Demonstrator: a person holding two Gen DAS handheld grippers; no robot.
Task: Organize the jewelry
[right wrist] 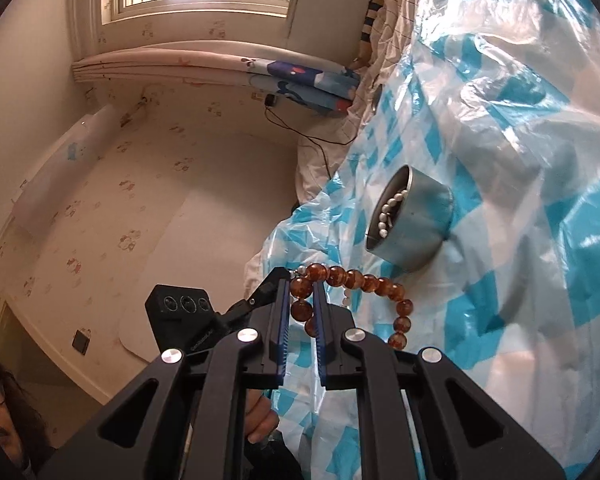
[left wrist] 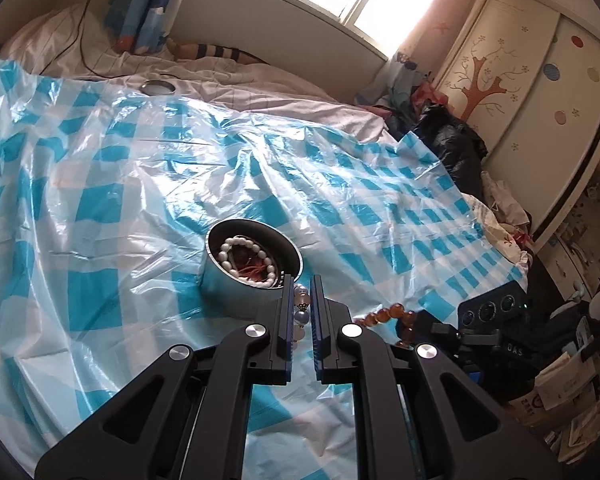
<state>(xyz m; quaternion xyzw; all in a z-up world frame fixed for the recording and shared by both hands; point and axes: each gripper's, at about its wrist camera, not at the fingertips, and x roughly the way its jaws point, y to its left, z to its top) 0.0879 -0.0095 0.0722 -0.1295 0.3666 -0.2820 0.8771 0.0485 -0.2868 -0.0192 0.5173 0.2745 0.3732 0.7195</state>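
Glossy crinkled plastic sheet (left wrist: 148,184); brushed metal tin (left wrist: 236,292); translucent polished amber beads (right wrist: 356,278); matt black gripper fingers (left wrist: 286,312)

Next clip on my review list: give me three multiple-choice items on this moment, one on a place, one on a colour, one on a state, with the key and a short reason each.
1. Where is the white pearl bracelet?
A. Inside the round metal tin
B. Lying on the checked plastic sheet
C. Between the fingers of a gripper

2. What colour are the beads of the strand held by the right gripper?
A. Green
B. Amber brown
C. Black

3. What state is the left gripper in?
A. Wide open over the tin
B. Shut on nothing
C. Shut on a pale bead bracelet

Key:
1 A, the pearls curl inside the open tin in both views.
2 B, the amber bead bracelet shows brown and translucent between the right pads.
3 C, whitish and grey beads sit pinched between the left fingers.
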